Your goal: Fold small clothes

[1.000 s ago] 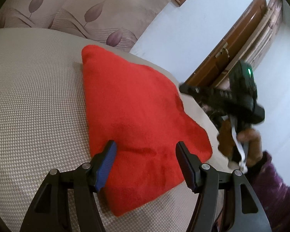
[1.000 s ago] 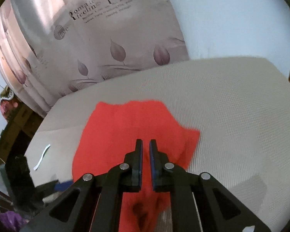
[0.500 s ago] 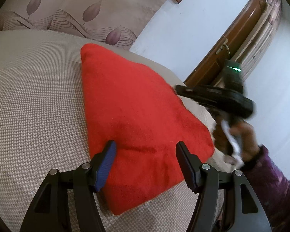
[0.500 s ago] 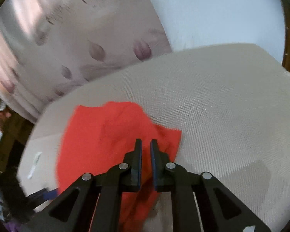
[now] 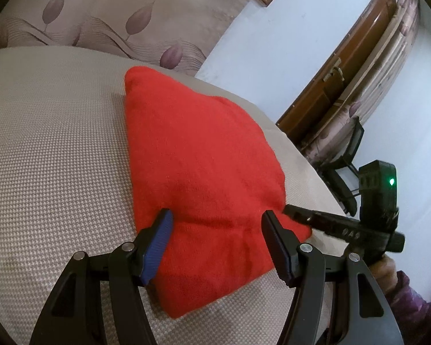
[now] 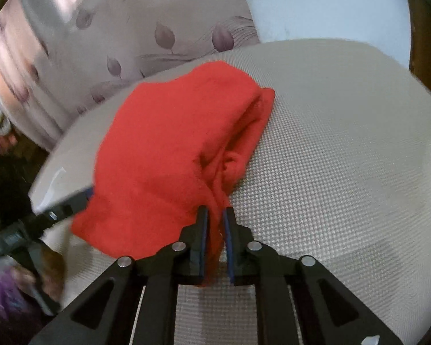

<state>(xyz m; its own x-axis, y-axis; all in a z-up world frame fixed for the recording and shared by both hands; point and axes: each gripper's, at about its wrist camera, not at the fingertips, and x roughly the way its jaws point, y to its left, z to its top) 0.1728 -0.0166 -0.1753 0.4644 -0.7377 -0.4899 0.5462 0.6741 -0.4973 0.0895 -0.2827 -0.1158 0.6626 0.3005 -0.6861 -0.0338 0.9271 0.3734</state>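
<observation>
A small red fleece garment lies folded on the beige woven surface. My left gripper is open, its fingers straddling the garment's near end just above it. The right gripper shows at the garment's right corner in the left wrist view. In the right wrist view my right gripper is shut on a bunched corner of the red garment, which rises in a hump towards the far side. The left gripper's arm shows at the garment's left edge.
A leaf-patterned curtain hangs behind the surface. A wooden door and a black chair stand to the right, past the surface's edge. The surface's right half is bare weave.
My right gripper has dropped to the garment's near right corner and closed on it, bunching the cloth up. My left gripper has stayed open over the garment's near end.
</observation>
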